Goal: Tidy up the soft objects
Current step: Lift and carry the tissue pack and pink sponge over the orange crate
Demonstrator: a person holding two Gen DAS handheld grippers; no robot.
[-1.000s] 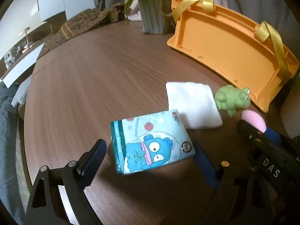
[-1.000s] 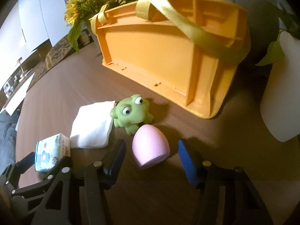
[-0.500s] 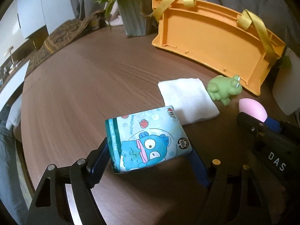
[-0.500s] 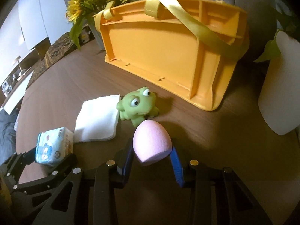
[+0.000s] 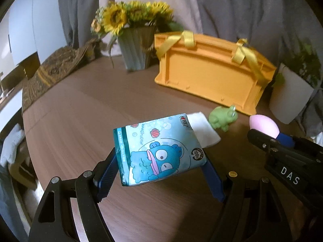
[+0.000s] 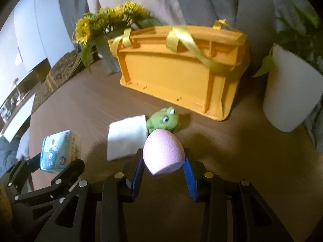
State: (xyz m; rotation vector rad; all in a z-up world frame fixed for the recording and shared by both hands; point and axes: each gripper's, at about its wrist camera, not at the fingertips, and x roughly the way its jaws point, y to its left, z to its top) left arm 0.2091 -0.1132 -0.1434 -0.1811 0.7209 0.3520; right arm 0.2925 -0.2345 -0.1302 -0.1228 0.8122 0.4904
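The tissue pack (image 5: 159,151) is light blue with a teal cartoon fish and red shells, the sponge (image 6: 163,154) pink, the frog (image 6: 164,120) green, the cloth (image 6: 126,138) white, the basket (image 5: 210,74) orange with yellow ribbons, the table (image 5: 90,109) brown woodgrain.

Dim warm indoor light; brightest at upper left of both frames. Heavy fisheye bending, black vignette corners. Motion blur on sunflowers (image 6: 113,22) and basket (image 6: 181,70). Soft shadow on table (image 6: 232,147), lower right.
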